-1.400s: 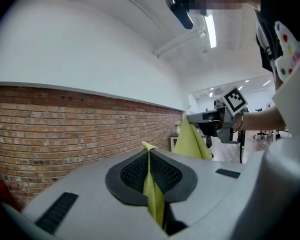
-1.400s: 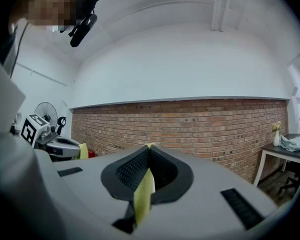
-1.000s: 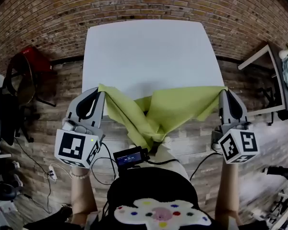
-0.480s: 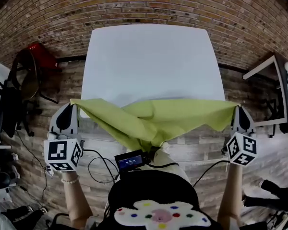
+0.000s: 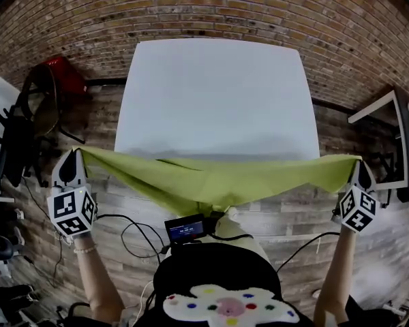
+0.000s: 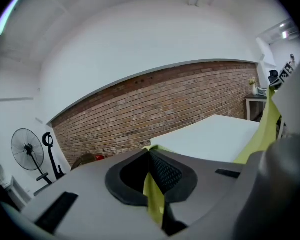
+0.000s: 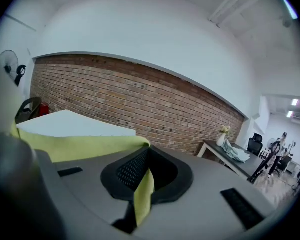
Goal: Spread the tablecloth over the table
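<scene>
A yellow-green tablecloth hangs stretched in the air along the near edge of the white table. My left gripper is shut on its left corner, and the cloth shows pinched between the jaws. On the other side my right gripper is shut on the right corner, the cloth again clamped between the jaws. The cloth's middle sags in folds toward my body. Both grippers are held outside the table's two near corners.
A brick wall runs behind the table. A red object and a dark chair stand at the left. A second table stands at the right, with a vase and cloth on it. Cables trail on the wooden floor.
Both grippers have moved apart, left going left and right going right, and a little lower in view. The bunched cloth has been pulled out into a long, nearly taut band.
</scene>
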A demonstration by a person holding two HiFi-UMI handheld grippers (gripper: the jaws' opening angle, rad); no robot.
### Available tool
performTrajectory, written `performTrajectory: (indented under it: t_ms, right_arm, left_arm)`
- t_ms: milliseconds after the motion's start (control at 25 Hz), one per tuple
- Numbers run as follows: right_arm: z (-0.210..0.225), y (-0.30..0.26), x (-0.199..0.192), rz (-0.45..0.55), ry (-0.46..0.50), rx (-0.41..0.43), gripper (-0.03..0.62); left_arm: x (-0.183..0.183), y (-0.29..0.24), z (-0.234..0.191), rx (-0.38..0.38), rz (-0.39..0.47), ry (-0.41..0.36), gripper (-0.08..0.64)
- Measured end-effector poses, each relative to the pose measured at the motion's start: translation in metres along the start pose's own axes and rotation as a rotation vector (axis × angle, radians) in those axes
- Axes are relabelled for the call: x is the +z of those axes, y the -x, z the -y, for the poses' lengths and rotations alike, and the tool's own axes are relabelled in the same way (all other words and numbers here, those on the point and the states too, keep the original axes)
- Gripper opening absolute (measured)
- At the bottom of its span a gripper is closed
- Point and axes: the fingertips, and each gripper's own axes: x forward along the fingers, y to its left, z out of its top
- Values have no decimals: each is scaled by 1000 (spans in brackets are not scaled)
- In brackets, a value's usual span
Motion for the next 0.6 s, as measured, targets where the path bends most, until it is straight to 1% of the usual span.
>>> performTrajectory:
  t_ms: [200,320,400,520,600]
  right_arm:
    - [35,-14,-2,-12,-7,-62,34]
    - [51,-24,-3,-16,-5,-82,34]
    - [58,-31,-1,-16,8,-92,34]
    - [66,-39,2,-20,36,-103,34]
    - [72,-45,4,-20,32,-107,34]
  left_arm:
    - [-14,1,-28,74,-37,7,15]
    - [-21,-1,-43,115,-54,14,15]
    - [-22,-5,-50,130,-58,12,15]
    - [-22,-14,-58,137,-70,-14,15]
    - [-21,-20,-63,141,-75,-21,15]
